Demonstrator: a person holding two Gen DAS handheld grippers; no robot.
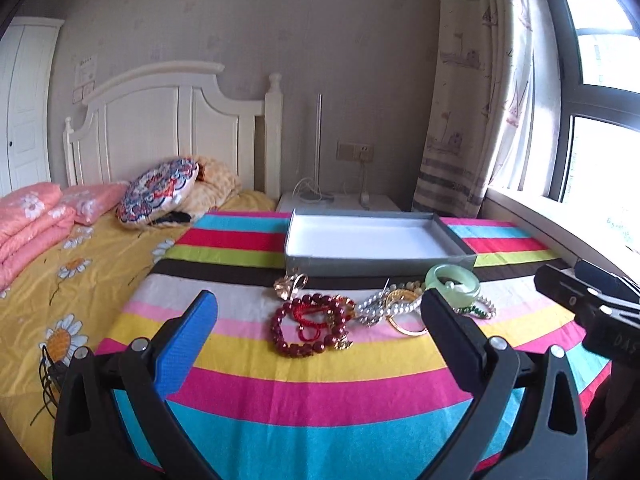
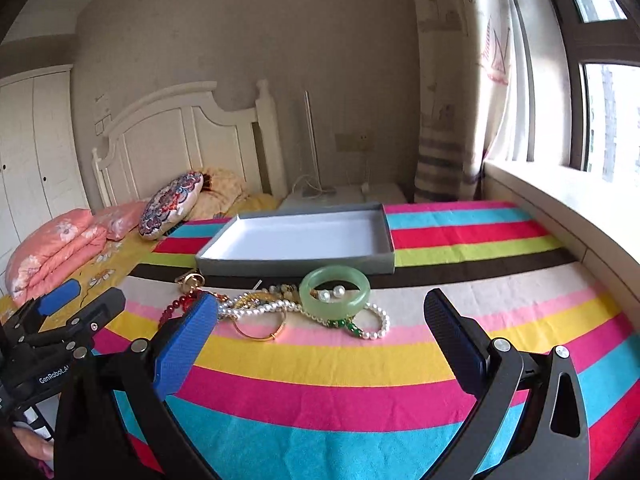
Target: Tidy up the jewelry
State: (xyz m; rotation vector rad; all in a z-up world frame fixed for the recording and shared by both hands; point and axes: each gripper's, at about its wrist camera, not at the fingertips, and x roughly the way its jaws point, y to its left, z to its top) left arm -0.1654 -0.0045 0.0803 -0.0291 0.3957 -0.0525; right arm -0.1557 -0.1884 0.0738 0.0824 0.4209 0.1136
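Note:
A heap of jewelry lies on the striped cloth (image 1: 320, 392) in front of a shallow grey box (image 1: 376, 266) with a white inside (image 2: 296, 236). The heap holds a dark red bead bracelet (image 1: 304, 320), a pale green jade bangle (image 2: 335, 292) with two pearl earrings inside it, a pearl strand (image 2: 272, 307), a thin gold bangle (image 2: 260, 330) and a gold piece (image 1: 290, 284). My left gripper (image 1: 320, 320) stands open just short of the red beads. My right gripper (image 2: 322, 320) is open too, near the bangle and pearls. Nothing sits between either pair of fingers.
The cloth covers part of a bed with a yellow flowered sheet (image 1: 72, 280), pink folded bedding (image 1: 28, 224) and a round patterned cushion (image 1: 160, 192) at the left. A white headboard (image 1: 176, 128), a nightstand (image 1: 340, 202), a curtain and a window sill (image 2: 560, 200) lie behind and to the right.

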